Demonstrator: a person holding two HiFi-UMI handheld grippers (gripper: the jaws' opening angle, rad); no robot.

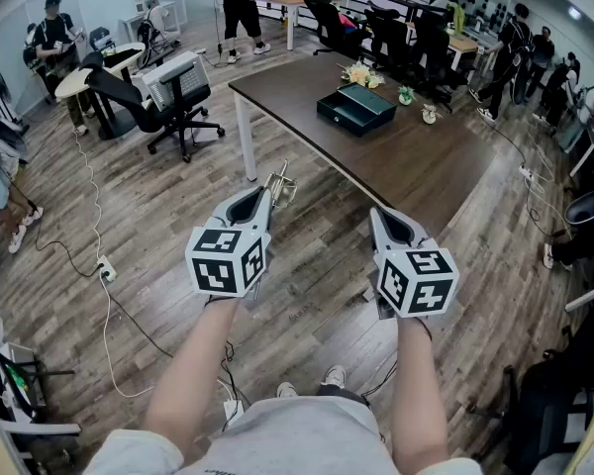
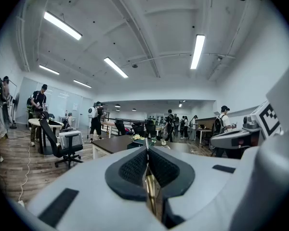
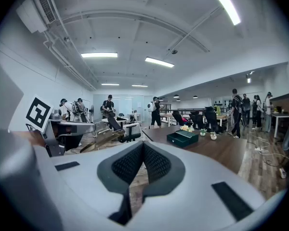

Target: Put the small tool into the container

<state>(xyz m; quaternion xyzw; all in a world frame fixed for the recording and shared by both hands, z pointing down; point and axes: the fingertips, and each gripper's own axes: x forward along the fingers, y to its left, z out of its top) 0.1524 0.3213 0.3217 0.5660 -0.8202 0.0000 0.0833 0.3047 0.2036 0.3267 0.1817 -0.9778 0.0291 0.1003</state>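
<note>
Someone is standing on the wooden floor (image 1: 307, 265) just off the near edge of a long dark brown table (image 1: 416, 166), holding a gripper in each hand and pointing both toward it.

The left gripper (image 1: 267, 192) is pinching a small brass-coloured metal tool (image 1: 280, 183). Its jaws are pressed tight on the tool, whose tip is poking out past them toward the table's near corner. From the left gripper view, the tool (image 2: 151, 191) is showing as a thin bright strip sandwiched between the two dark ribbed pads (image 2: 132, 167), with no gap on either side.

The right gripper (image 1: 377, 218) is hanging beside the left one, also short of the table's near edge. Its jaws are closed pad against pad and are holding nothing, as the right gripper view (image 3: 143, 146) is showing plainly.

The container, a dark green box (image 1: 356, 108), is sitting on the table toward its far end, well apart from both grippers and the tool. A small bunch of pale flowers (image 1: 361, 74) is lying on the table just behind the box, and two little potted plants (image 1: 407, 95) are standing on the table close to the box.

A black office chair (image 1: 168, 107) is standing on the floor off the table's left end.
</note>
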